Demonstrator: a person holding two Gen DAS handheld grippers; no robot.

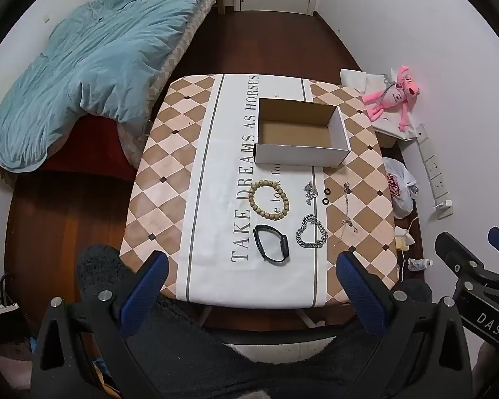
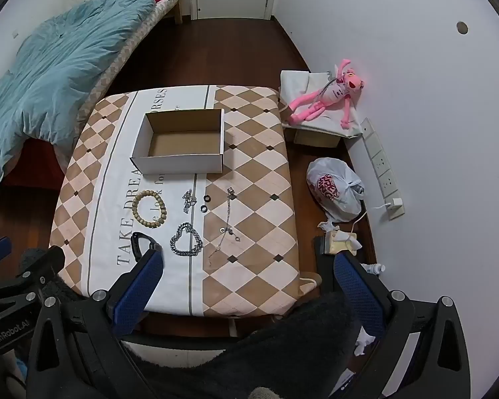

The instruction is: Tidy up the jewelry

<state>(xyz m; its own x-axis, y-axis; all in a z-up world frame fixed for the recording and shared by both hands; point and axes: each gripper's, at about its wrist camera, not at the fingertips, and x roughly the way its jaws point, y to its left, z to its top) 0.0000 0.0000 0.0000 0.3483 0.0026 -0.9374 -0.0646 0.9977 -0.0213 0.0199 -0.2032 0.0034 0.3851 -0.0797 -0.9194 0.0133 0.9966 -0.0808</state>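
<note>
An open white cardboard box point(image 1: 302, 156) point(image 2: 179, 164) stands on the table point(image 1: 169, 179) point(image 2: 259, 179). In front of it lie a wooden bead bracelet point(image 1: 268, 200) point(image 2: 149, 208), a black smart band point(image 1: 271, 243) point(image 2: 139, 241), a silver chain bracelet point(image 1: 311, 231) point(image 2: 186, 240), a small silver piece point(image 1: 309, 192) point(image 2: 188, 199), two black rings point(image 1: 326, 196) point(image 2: 205, 203) and a thin chain point(image 1: 347, 211) point(image 2: 228, 224). My left gripper point(image 1: 252, 266) is open and empty above the table's near edge. My right gripper point(image 2: 246, 266) is open and empty over the near right corner.
A bed with a blue duvet point(image 1: 83, 66) point(image 2: 50, 66) is at the left. A pink plush toy point(image 1: 392, 94) point(image 2: 326, 99), a tied plastic bag point(image 2: 336, 189), a power strip point(image 2: 382, 166) and small clutter lie on the floor at the right wall.
</note>
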